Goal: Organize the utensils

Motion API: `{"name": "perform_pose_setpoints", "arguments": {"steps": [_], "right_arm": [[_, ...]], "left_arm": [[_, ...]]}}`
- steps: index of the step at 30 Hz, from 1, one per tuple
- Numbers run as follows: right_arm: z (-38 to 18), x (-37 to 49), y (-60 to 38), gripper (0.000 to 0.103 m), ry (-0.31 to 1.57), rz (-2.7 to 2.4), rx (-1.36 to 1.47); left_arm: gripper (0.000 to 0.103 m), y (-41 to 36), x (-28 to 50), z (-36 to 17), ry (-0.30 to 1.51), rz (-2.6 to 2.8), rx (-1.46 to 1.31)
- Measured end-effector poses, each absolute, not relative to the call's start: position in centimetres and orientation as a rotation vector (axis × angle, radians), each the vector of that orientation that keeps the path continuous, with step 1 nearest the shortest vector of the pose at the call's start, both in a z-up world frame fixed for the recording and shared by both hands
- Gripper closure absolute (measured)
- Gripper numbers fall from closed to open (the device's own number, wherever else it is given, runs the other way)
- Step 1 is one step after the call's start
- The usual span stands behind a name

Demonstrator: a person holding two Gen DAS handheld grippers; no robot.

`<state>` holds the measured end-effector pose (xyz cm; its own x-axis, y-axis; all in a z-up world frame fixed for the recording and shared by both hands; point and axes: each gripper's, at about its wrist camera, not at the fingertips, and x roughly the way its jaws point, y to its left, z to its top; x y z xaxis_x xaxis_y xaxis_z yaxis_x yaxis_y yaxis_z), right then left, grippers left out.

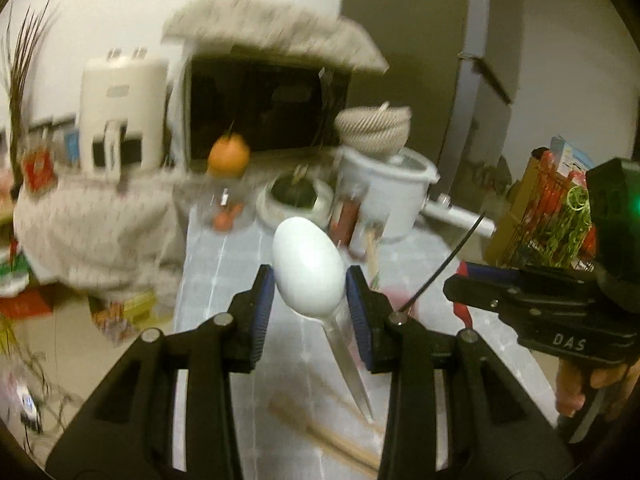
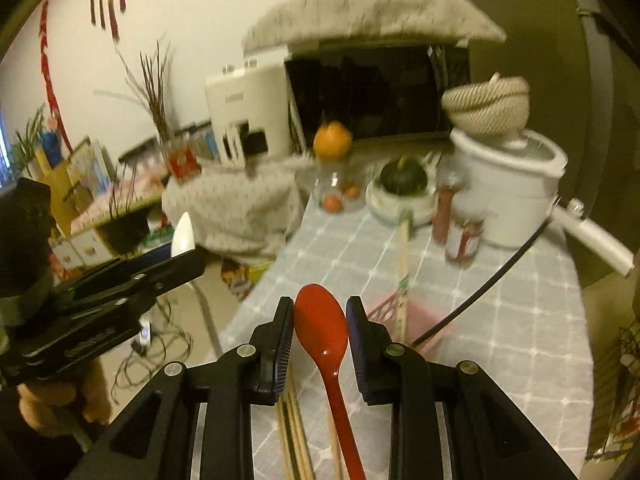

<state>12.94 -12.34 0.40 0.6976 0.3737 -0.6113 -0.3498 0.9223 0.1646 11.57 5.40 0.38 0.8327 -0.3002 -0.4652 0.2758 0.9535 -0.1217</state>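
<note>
Left gripper [image 1: 309, 294] is clamped on the white spoon [image 1: 309, 268] across its bowl, handle hanging down toward the camera. Right gripper [image 2: 320, 334] is clamped on the red spoon [image 2: 320, 328] the same way, pads on the bowl edges. Both spoons are off the table [image 2: 500, 344], in the air above the chopsticks [image 2: 294, 436] lying below.

Risks as I read them:
- Grip is on curved, slick bowls, not the handles. Long handles act as levers; a quick swing could pivot or squirt a spoon out of the pads.
- Backgrounds are blurred in both views, so slip risk looks highest right now.
- The two grippers are near each other; the right one shows at the edge of the left view. Converging on one drop spot could knock them together.
- Pink holder [image 2: 416, 312] ahead already has a chopstick [image 2: 403, 264] leaning out of it; a dangling handle could catch it or tip the holder.
- Bottles [image 2: 464, 240] stand just behind the holder; overshooting could topple them.
</note>
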Motion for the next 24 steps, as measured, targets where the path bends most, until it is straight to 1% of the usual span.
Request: {"name": "perform_pose_setpoints", "arguments": {"steps": [3,8,14,17,24], "right_arm": [[1.6,12.7,-14.4,0.076,0.625,0.390,0.061],[2.2,13.7,-17.8,0.076,0.594,0.343,0.124],[2.2,14.3,-20.6,0.076,0.586,0.283,0.137],[2.1,14.2,-21.6,0.076,0.589,0.275,0.145],[1.5,14.5,-22.7,0.076,0.601,0.259,0.163]], "left_arm": [[0.064,3.5,11.9,0.9,0.420,-0.325,0.010],[0.064,0.2,13.9,0.3,0.337,-0.360,0.047],[0.064,-2.4,15.6,-2.3,0.287,-0.351,0.081],[0.064,-3.5,16.0,-3.6,0.255,-0.332,0.144],[0.064,-4.3,16.7,-5.5,0.257,-0.337,0.201]]}}
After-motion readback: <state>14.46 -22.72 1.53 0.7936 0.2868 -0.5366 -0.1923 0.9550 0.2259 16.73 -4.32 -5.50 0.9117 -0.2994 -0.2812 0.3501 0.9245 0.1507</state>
